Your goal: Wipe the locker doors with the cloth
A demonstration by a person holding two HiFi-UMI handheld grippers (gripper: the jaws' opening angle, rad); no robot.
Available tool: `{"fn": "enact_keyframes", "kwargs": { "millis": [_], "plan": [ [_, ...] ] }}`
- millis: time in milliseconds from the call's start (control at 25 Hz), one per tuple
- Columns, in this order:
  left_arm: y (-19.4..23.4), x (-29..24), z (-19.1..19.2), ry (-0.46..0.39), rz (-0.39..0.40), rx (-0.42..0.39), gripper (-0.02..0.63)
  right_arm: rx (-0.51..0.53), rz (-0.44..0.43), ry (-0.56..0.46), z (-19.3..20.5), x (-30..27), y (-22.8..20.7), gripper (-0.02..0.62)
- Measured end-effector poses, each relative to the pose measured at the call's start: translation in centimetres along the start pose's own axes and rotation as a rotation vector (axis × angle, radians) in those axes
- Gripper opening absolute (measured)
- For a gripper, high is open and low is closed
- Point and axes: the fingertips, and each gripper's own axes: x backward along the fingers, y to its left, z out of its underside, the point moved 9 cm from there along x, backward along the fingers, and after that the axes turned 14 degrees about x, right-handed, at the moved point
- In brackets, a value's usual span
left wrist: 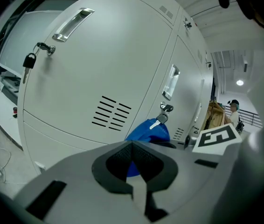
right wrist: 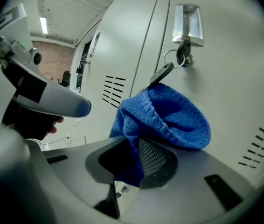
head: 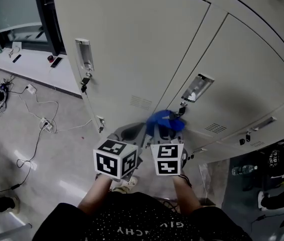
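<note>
Grey locker doors point(head: 132, 44) fill the head view. A blue cloth point(head: 164, 120) is bunched against the lockers just below a handle point(head: 196, 88) with a key point(head: 180, 110) hanging from it. My right gripper point(head: 164, 130) is shut on that cloth point(right wrist: 169, 118), which drapes over its jaws point(right wrist: 136, 157) beneath the key point(right wrist: 162, 73). My left gripper point(head: 126, 133) hovers beside it to the left, shut and holding nothing point(left wrist: 132, 146). It faces the left door's vents point(left wrist: 111, 112), with the cloth point(left wrist: 148, 130) showing beyond its tips. A padlock point(left wrist: 28, 60) hangs at the left door's handle.
Cables and a power strip point(head: 41, 122) lie on the floor at left, below a white ledge point(head: 26, 64). A water bottle point(head: 242, 170) and a seated person point(head: 282, 169) are at the lower right. My shoes point(head: 124, 185) stand close to the locker base.
</note>
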Motion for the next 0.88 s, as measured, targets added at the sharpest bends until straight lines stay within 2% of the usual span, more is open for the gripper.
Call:
{"fn": "enact_keyframes", "kwargs": {
  "millis": [440,880],
  "plan": [
    [-0.7,-2.1,0.2,0.05,0.041,-0.041,0.011,-0.047,0.018,-0.012,0.5,0.4,-0.5,0.064],
    [-3.6,-5.5,1.7,0.136,0.135,-0.092,0.011,-0.098,0.117,0.036,3.4,2.5,-3.5,0.064]
  ]
}}
